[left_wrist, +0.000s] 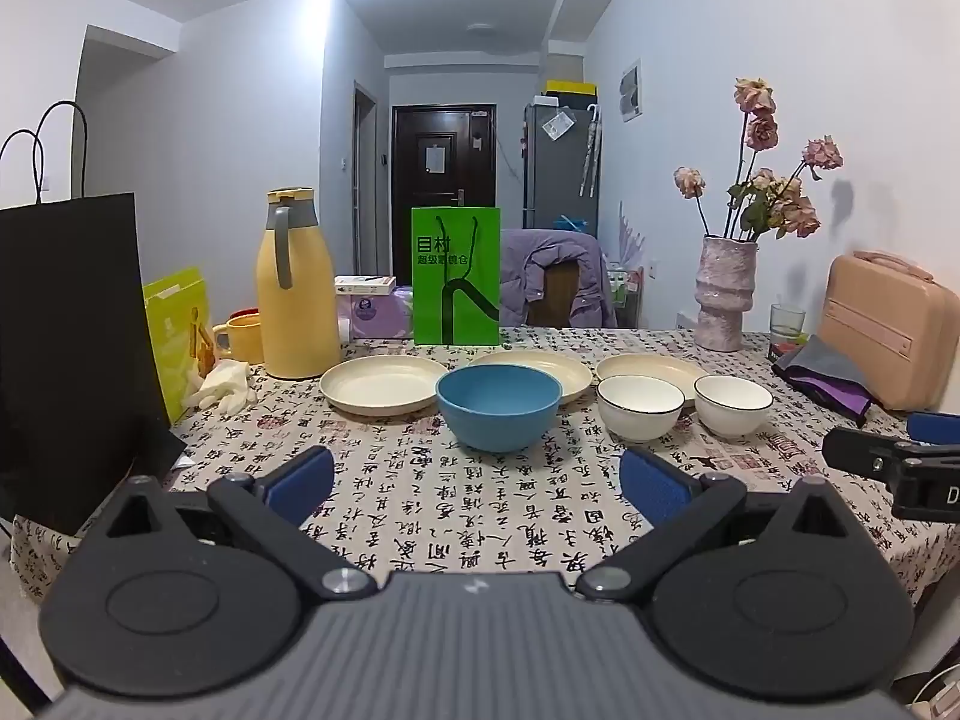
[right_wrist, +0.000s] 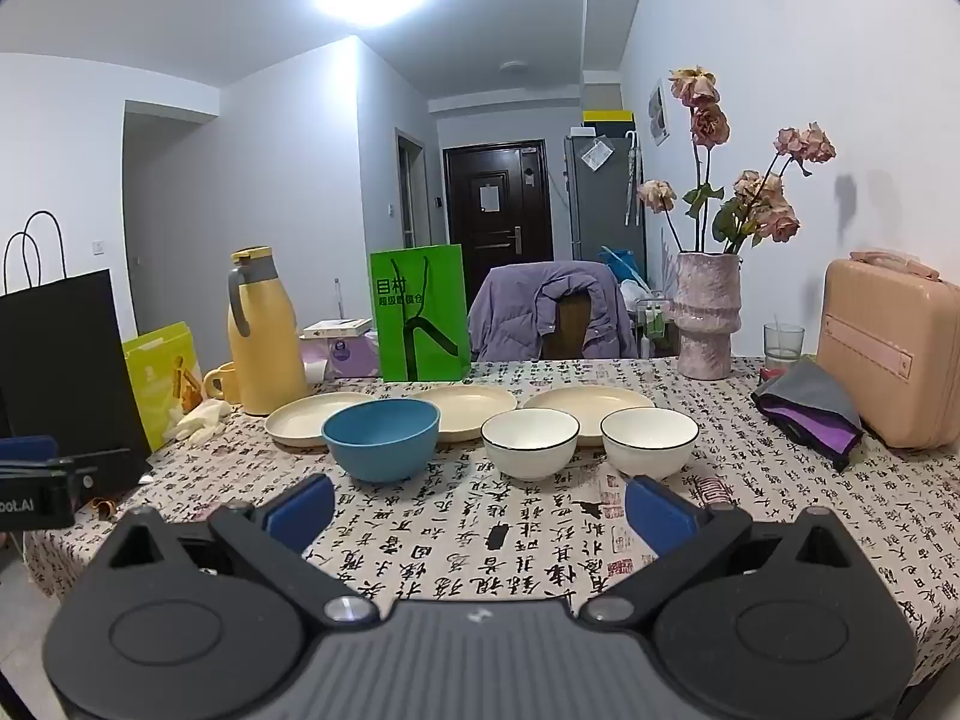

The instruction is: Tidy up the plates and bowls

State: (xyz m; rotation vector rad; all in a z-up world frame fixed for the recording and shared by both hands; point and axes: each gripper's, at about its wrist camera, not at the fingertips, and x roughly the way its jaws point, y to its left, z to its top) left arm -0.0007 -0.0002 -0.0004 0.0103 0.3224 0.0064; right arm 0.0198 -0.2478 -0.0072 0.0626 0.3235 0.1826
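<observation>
Both jaws wide open, empty: left gripper (left_wrist: pixel 477 483), right gripper (right_wrist: pixel 480 513), over the table's near edge. Ahead: matte blue bowl (left_wrist: pixel 498 414), two glossy white black-rimmed bowls (left_wrist: pixel 640 407) (left_wrist: pixel 732 405), three shallow cream plates (left_wrist: pixel 383 384) behind, on calligraphy-print tablecloth (left_wrist: pixel 480 516).

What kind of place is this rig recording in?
Most likely a home dining area in a flat. A table with a calligraphy-print tablecloth holds cream plates and a yellow thermos jug; a purple jacket hangs on a chair, and a dark entry door closes the hallway behind.
</observation>
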